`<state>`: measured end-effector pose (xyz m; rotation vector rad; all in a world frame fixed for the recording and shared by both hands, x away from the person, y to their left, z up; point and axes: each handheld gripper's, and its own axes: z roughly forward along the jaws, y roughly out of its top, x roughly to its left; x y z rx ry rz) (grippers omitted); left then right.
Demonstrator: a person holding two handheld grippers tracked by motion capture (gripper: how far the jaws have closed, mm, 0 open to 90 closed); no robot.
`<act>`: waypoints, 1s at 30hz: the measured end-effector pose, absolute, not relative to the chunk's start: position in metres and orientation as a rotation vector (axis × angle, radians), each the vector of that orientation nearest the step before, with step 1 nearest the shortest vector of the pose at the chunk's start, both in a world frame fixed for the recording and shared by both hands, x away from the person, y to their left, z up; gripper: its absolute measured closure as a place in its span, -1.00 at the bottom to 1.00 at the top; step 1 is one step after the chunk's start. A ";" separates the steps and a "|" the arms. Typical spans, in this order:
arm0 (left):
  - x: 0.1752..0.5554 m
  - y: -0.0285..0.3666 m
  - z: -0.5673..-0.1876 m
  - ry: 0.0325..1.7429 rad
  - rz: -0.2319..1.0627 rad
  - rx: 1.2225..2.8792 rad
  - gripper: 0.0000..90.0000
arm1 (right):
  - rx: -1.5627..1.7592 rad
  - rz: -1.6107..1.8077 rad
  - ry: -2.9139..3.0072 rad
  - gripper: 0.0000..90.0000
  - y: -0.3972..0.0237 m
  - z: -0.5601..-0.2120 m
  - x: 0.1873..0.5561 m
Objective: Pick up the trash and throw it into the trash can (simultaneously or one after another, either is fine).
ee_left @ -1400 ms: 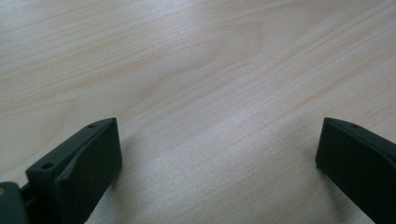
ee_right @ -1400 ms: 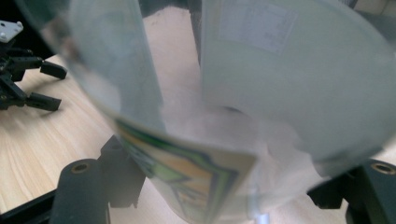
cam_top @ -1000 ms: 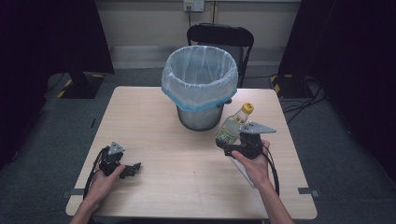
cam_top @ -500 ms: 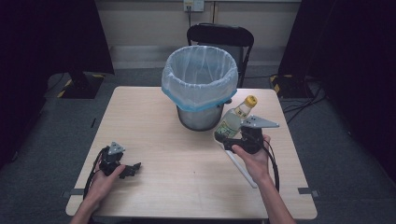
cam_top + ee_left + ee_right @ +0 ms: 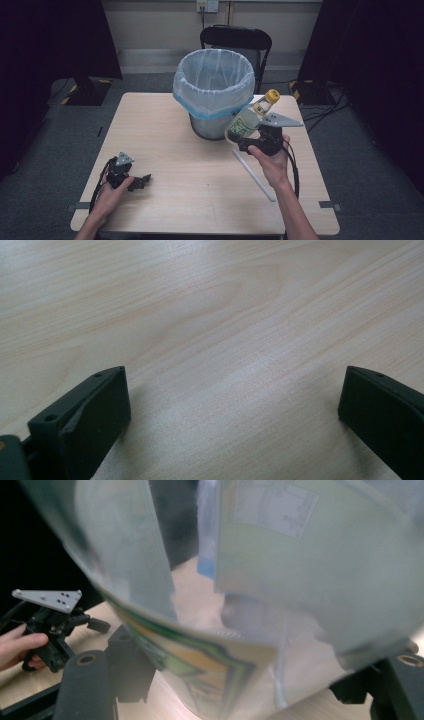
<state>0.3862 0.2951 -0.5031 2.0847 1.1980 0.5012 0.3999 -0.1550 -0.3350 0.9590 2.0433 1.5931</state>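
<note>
1. R gripper [image 5: 246, 139] has the clear bottle [image 5: 248, 120] clamped across its body, jaws wide around it. Yellow cap [image 5: 272, 94] points up and away, toward the bin rim.
2. Change vs a second ago: bottle is higher now. Its cap sat near the bin's base edge; it now reaches about level with the liner bag [image 5: 214, 82] rim. Bottle is clear of the table [image 5: 165, 130].
3. Meaning: I read this as the lift stage of binning the bottle. Not yet over the trash can [image 5: 207, 127] opening, just beside it on its right.
4. R gripper view: label blurred, pads prob. pressing the bottle [image 5: 280, 595], contact hard to confirm.
5. L gripper [image 5: 142, 180] rests low on the table, unchanged, jaws apart, nothing between them.
6. White straw-like stick [image 5: 252, 174] lies on the table by the R hand, untouched.
</note>
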 end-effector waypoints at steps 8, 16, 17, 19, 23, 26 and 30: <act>0.386 0.295 -0.503 1.197 0.502 2.088 -1.00 | 0.924 1.631 2.014 -0.38 -0.154 -0.318 0.400; 0.386 0.295 -0.503 1.198 0.501 2.084 -1.00 | 0.849 1.663 2.007 -0.38 -0.146 -0.292 0.400; 0.386 0.295 -0.503 1.198 0.501 2.084 -1.00 | 0.842 1.665 2.006 -0.38 -0.144 -0.289 0.401; 0.386 0.295 -0.503 1.197 0.502 2.087 -1.00 | 0.829 1.670 2.003 -0.38 -0.144 -0.286 0.402; 0.386 0.295 -0.503 1.197 0.502 2.088 -1.00 | 0.806 1.704 1.979 -0.38 -0.139 -0.270 0.403; 0.386 0.295 -0.503 1.197 0.502 2.089 -1.00 | 0.788 1.707 1.974 -0.38 -0.137 -0.263 0.403; 0.386 0.295 -0.503 1.197 0.502 2.088 -1.00 | 0.770 1.709 1.977 -0.38 -0.133 -0.250 0.404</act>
